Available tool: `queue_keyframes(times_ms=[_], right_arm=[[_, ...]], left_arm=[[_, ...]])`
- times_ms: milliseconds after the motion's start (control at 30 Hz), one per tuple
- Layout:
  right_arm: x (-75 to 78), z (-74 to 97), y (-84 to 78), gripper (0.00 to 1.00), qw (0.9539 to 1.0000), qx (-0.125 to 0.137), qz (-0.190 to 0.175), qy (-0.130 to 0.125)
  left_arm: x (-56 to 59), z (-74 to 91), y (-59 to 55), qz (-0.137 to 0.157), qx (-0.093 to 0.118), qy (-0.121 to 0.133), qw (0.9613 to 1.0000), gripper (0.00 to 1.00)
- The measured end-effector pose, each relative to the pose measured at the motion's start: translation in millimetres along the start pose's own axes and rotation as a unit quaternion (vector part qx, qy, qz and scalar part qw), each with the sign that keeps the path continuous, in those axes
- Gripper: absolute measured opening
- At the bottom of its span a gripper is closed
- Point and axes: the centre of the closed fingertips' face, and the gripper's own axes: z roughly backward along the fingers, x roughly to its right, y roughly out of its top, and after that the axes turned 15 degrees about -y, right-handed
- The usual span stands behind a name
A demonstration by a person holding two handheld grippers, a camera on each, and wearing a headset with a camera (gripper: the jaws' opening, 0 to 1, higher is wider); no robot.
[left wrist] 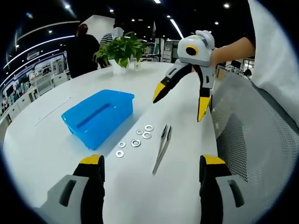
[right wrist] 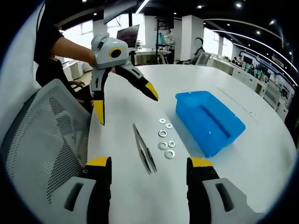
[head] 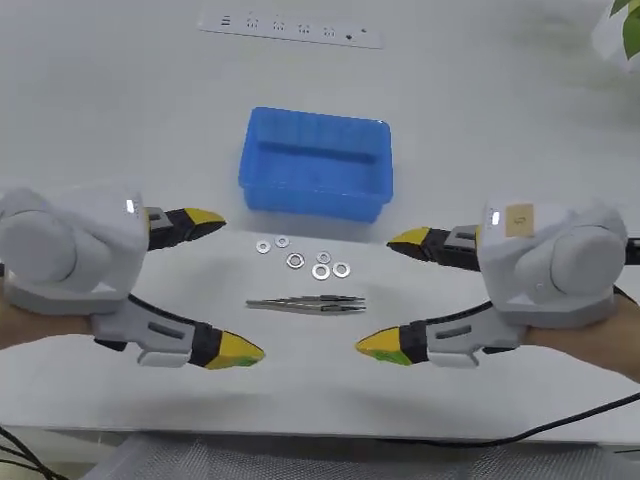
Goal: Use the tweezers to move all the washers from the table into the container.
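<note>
The tweezers (head: 305,303) lie on the table (head: 500,120), nearly shut and pinching nothing, with the washers (head: 295,261) at their 12 o'clock near the blue container (head: 310,195), so the left gripper (head: 232,286) at 9 and the right gripper (head: 380,292) at 3 hang wide open, ready to grab.

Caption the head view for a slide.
Open left gripper and right gripper flank tweezers and six washers lying before an empty blue container.

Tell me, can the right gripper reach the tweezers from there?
Probably yes. The right gripper is open and faces the tweezers, which lie on bare table with nothing between them. The washers sit just beyond, apart.
</note>
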Motion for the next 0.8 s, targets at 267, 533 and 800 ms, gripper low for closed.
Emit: queue_keyframes(times_ms=[267, 533, 800], right_arm=[[-12.7, -18.5, 3.3, 0.53, 0.9991, -0.007, 0.027, 0.031], [-16.0, -26.5, -2.6, 0.41, 0.9977, -0.025, 0.038, 0.051], [-15.8, -34.0, -5.3, 0.3, 0.9967, -0.04, 0.038, 0.06]], left_arm=[[2.5, -9.8, -11.3, 0.001, -0.04, -0.017, 0.9991, 0.72], [5.8, -20.1, -9.8, 0.002, -0.048, -0.038, 0.9981, 0.6], [4.4, -27.6, -7.9, -0.001, -0.056, -0.053, 0.997, 0.53]])
